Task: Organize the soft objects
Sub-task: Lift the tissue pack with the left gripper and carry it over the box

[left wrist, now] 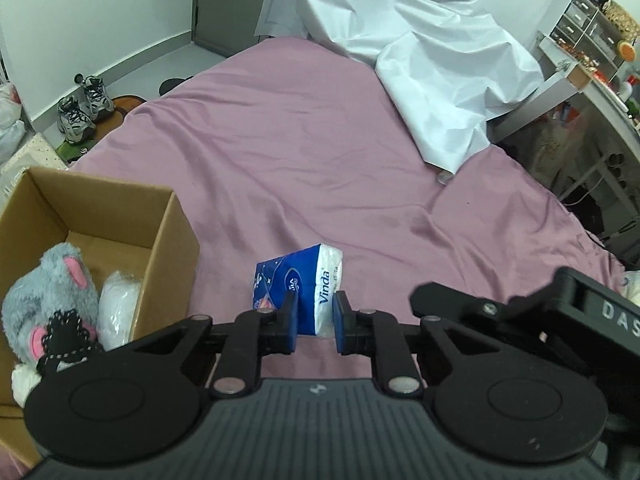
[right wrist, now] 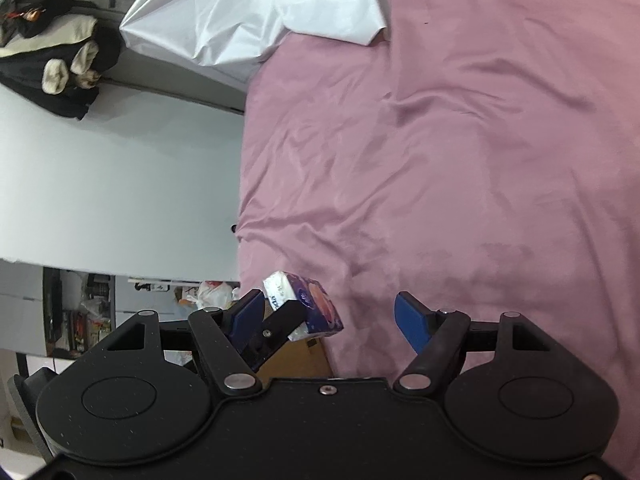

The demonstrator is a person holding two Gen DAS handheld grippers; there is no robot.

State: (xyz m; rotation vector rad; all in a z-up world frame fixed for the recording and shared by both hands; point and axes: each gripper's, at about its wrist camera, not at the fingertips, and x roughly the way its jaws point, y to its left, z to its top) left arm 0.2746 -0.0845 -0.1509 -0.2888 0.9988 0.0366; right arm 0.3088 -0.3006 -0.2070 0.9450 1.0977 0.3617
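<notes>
Far left of the left wrist view: an open cardboard box on the bed's edge, already holding a grey plush mouse with pink ears and, beside it, a white soft bundle in clear wrap. Moving right, the left gripper is clamped on a blue Vinda tissue pack, its blue pads squeezing the pack's near end; most of the pack sticks out beyond the fingertips, apparently lifted clear of the pink bedsheet. Farther right and behind, a crumpled white sheet lies across the bed's far side, and a cluttered shelf unit stands beyond it. The right wrist view shows the same pack held by the other gripper's finger, with the box edge below it; the right gripper has its jaws standing wide with nothing between them. Handling, as I judge it: the pack is light, squashy, film-wrapped, so somewhat slippery. It gives under the pads without harm, but a grip near one end lets it sag or pivot. A hold across the short sides near mid-length would be steadier. Likely next stop is the box, just left of the pack.
</notes>
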